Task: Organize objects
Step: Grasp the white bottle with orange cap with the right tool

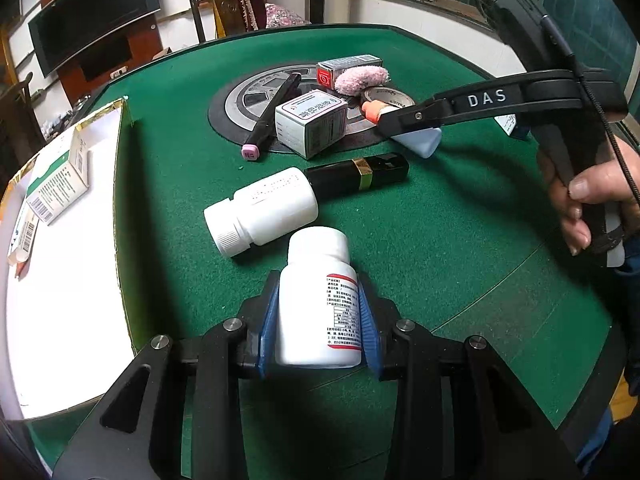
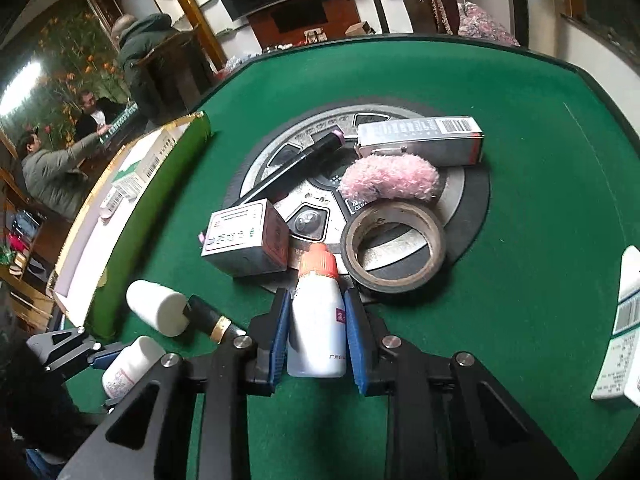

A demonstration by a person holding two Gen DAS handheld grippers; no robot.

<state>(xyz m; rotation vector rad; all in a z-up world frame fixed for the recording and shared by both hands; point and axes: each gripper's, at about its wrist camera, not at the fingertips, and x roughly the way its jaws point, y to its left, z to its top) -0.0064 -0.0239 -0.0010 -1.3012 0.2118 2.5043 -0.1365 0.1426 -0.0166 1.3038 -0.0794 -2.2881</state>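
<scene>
From my remote seat, the bench [image 1: 460, 248] shows deep green felt around a silver-grey centre disc [image 2: 452, 184]. A white pill bottle [image 1: 320, 300] carries a red-edged label with dark print; a second white bottle [image 1: 264, 208] lies plain. The lipstick tube [image 1: 360, 172] is glossy black with a gold band, the puff [image 2: 390, 180] pale pink, the dropper bottle [image 2: 318, 324] white with an orange cap.

Both views were evenly lit and mostly sharp. Fisheye bending curved the counter [image 1: 440, 220] rim and blackened the corners. The white tray [image 1: 60, 300] at nine o'clock glared, nearly blown out. Soft shadows lay under the bottles. A window [image 2: 20, 80] at ten o'clock flared, the background slightly smeared.
</scene>
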